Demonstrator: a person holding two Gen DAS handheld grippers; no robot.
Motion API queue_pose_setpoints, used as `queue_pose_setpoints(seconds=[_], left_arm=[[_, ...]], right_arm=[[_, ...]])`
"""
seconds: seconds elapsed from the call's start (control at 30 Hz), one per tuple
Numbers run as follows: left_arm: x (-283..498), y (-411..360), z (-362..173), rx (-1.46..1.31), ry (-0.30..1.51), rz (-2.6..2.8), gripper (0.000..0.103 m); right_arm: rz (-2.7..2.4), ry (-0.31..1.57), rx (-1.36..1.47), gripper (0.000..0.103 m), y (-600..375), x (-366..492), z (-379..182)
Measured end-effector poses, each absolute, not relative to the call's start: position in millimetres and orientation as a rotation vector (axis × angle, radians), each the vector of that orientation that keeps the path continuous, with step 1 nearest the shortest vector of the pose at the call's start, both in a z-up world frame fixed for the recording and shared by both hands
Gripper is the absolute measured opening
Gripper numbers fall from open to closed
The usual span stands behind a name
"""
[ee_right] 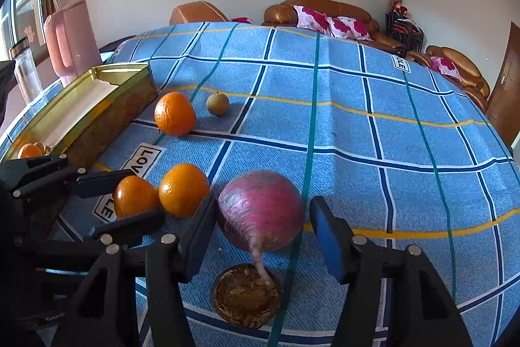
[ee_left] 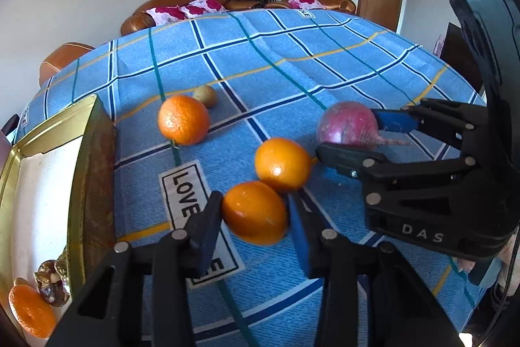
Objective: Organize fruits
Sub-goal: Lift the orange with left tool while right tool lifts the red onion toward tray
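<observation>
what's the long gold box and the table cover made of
The long box looks like thin metal: glossy gold rim and inner walls reflecting light, duller mottled brown outside. The table cover appears to be woven fabric: matte, textured, creased into soft folds.

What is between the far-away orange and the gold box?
Nothing but bare blue checked cloth. The right wrist view shows the far orange sitting apart from the gold box, with only tablecloth in the gap.
</observation>
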State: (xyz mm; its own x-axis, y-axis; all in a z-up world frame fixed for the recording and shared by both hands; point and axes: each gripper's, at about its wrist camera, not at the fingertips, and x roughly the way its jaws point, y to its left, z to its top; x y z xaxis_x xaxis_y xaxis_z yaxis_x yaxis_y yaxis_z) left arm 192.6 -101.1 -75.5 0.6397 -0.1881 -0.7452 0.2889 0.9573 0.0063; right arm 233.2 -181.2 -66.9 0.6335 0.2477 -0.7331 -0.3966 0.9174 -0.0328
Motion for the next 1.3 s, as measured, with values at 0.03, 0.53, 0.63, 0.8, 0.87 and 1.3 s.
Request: queue_pose_setpoints(seconds=[0.03, 0.53, 0.63, 0.8, 0.87, 1.3], left_arm=[[191.8, -100.4, -75.2, 0.121, 0.832, -0.283, 0.042], [172.8, -87.7, -52.8, 0.084, 0.661, -0.257, 0.042], [166.5, -83.8, -47.5, 0.073, 0.616, -0.245, 0.042], [157.2, -80.4, -41.2, 0.073, 0.551, -0.225, 0.042], [152.4, -80.1, -38.9, 0.076, 0.524, -0.221, 0.042], [135.5, -76.5, -30.0, 0.077, 0.419, -0.200, 0.042]], right_arm=[[0.371, 0.803, -0.199, 0.055, -181.4, 232.9, -66.6], [0.389, 0.638, -0.161, 0.055, -188.7, 211.4, -45.2], [0.374, 0.596, -0.170, 0.055, -188.5, 205.4, -40.7], [0.358, 0.531, -0.170, 0.055, -191.6, 196.6, -34.4], [0.352, 0.510, -0.171, 0.055, -191.8, 193.5, -32.7], [0.317, 0.413, -0.202, 0.055, -188.0, 178.6, -26.0]])
